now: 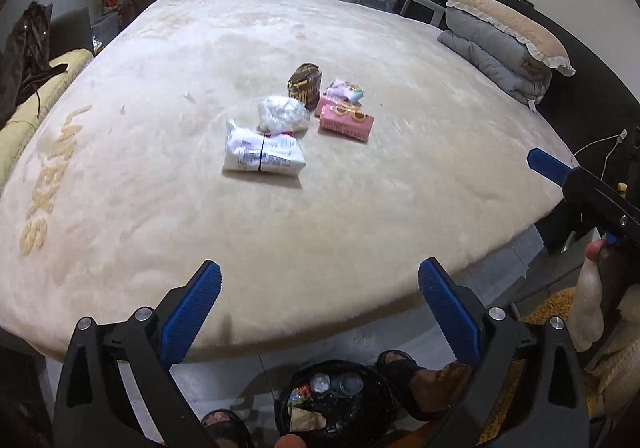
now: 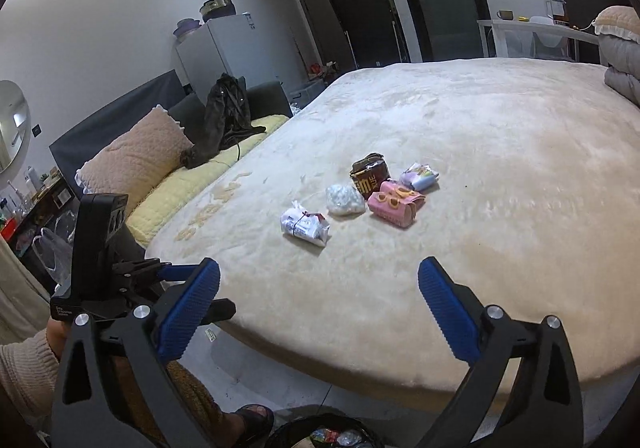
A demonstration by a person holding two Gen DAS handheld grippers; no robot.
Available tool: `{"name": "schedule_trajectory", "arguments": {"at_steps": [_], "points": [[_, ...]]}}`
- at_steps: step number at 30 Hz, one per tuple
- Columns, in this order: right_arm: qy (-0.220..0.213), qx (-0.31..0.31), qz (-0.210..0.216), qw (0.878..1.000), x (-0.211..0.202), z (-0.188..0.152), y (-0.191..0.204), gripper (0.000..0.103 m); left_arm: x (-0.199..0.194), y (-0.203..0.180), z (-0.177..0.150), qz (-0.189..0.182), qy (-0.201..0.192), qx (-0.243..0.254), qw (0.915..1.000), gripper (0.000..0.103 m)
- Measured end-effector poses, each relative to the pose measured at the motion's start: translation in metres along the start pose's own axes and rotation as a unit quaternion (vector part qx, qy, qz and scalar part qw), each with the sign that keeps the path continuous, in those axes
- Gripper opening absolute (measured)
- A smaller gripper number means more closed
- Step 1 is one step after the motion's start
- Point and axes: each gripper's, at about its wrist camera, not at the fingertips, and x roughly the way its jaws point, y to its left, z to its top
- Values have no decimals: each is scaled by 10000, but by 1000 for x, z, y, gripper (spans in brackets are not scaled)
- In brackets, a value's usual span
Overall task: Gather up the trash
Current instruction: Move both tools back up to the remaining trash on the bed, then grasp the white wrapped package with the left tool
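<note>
Both tools, left (image 1: 320,284) and right (image 2: 319,282), gape wide, empty. White packet (image 1: 262,151), centre frame: light, crinkly, slippery; pinch across its banded middle.

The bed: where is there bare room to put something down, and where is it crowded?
Bare blanket runs between the near edge and the white wrapped packet, and from the pink box across to the folded grey quilt. The far half is bare too. It is crowded mid-bed, where the brown box and other wrappers cluster.
</note>
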Motion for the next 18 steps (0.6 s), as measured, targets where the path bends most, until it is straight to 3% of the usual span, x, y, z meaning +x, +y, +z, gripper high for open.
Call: {"name": "schedule_trajectory", "arguments": {"at_steps": [5, 14, 18], "points": [[-124, 217, 35, 9997, -1, 5, -10, 98, 23, 8, 26, 28, 133, 105, 9999, 97], [-227, 386, 12, 9990, -8, 9, -21, 98, 74, 26, 59, 405, 407, 111, 9983, 97], [-206, 556, -63, 9982, -8, 8, -29, 98, 91, 35, 71, 458, 557, -89, 9974, 97]]}}
